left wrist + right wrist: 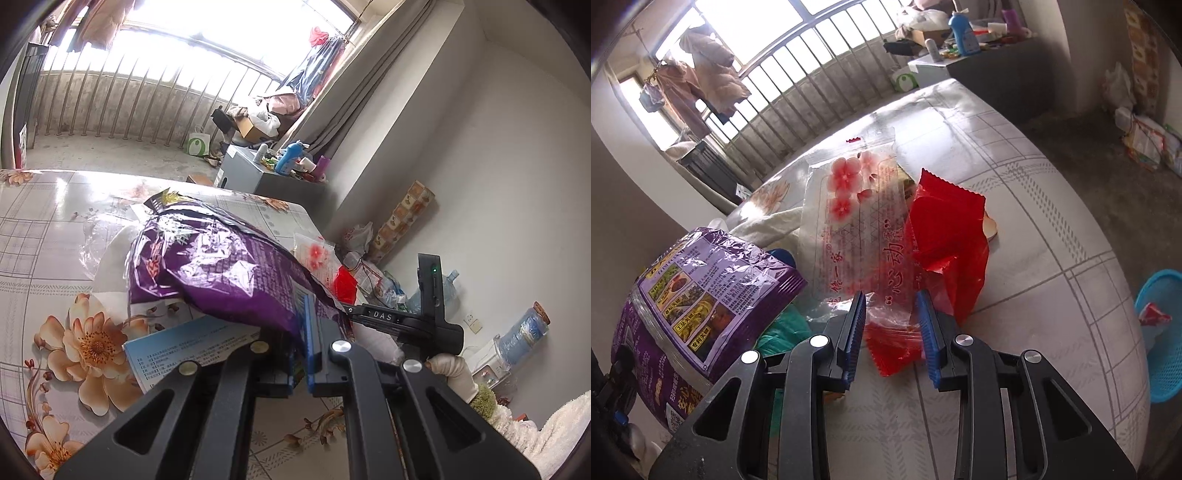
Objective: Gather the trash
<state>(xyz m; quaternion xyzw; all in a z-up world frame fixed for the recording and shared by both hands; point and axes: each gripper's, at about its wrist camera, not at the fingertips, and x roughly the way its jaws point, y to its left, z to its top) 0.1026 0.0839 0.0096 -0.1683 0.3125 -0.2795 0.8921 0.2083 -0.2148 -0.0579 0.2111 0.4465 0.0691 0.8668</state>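
Nearest to us, our left tool [308, 347] is clenched on the lower corner of a crinkled purple foil snack bag [221, 266], its blue ribbed pads pressed together on the foil. The bag's long axis runs from that pinched corner up and away to the left, its torn mouth pointing toward the far window. It lies over a flat pale blue printed paper sheet [192, 350] on the glossy floral-patterned desk [55, 240].

Our right tool [892, 332] stands released, jaws apart, on either side of the near end of a clear plastic wrapper printed with red blossoms [857, 221]. That wrapper is long and limp, its axis running from between the pads away toward the window. Just right of it and overlapping lies a crumpled glossy red wrapper with zigzag edges [945, 236].

Beyond the desk's right edge sits a blue perforated plastic basket [1163, 332] on the floor, holding a scrap of red wrapper.
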